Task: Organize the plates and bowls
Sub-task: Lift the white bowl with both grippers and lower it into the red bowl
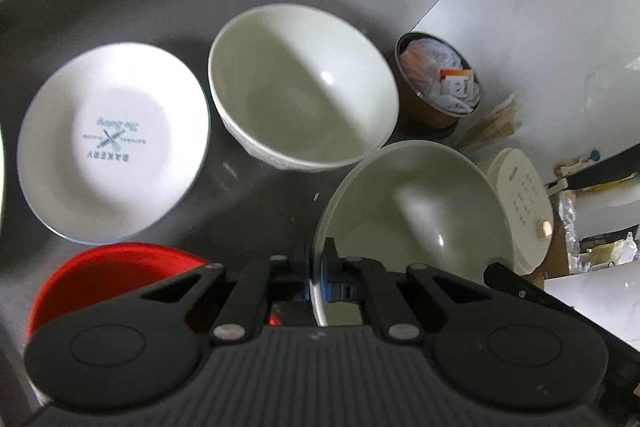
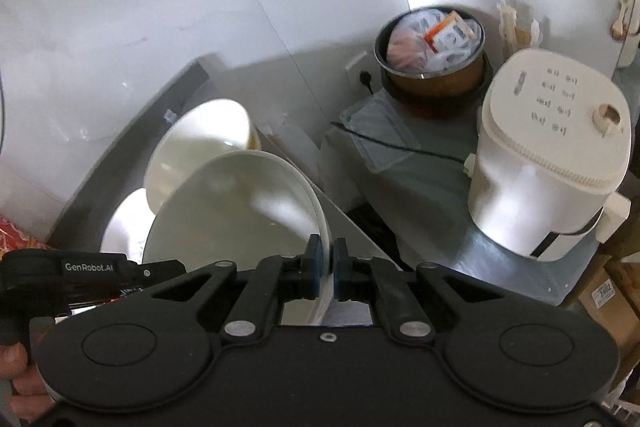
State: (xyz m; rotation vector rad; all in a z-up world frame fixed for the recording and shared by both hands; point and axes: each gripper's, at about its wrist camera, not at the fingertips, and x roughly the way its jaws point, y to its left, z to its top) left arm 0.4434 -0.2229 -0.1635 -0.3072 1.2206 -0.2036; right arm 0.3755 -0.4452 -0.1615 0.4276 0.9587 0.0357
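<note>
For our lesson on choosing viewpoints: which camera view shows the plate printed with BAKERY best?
The left wrist view. There the BAKERY plate lies whole and unobstructed on the dark counter, its print readable. The right wrist view shows only a bright sliver of it, mostly hidden behind the pale bowls, with no readable print.

Bare dark surface (image 1: 260, 203) open between BAKERY plate (image 1: 114, 143), white bowl (image 1: 304, 87) and red dish (image 1: 108, 275). Right side blocked: brown bin (image 2: 434, 67), white appliance (image 2: 548, 155).

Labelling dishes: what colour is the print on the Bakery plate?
Grey-blue lettering on the white Bakery plate; clearest in the left wrist view.
</note>
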